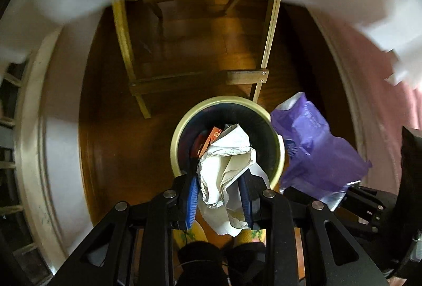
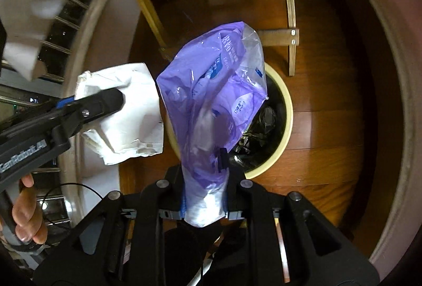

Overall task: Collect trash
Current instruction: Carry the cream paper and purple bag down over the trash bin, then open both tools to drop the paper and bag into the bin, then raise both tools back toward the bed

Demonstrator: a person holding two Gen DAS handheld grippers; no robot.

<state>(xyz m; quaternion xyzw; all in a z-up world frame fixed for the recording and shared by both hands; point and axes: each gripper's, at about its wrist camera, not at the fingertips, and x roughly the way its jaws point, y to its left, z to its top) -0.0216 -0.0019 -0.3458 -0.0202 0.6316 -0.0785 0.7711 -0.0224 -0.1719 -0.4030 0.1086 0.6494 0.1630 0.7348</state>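
A round bin with a cream rim stands on the wooden floor, with an orange packet and dark trash inside. My left gripper is shut on a crumpled white paper, which hangs over the bin's mouth. To its right a purple plastic bag overlaps the rim. In the right wrist view my right gripper is shut on that purple bag, which covers much of the bin and its black liner. The white paper hangs left of the bag.
A wooden chair frame stands on the brown floor just beyond the bin. Pale walls or furniture close in on the left and right. A person's hand grips the left tool's handle.
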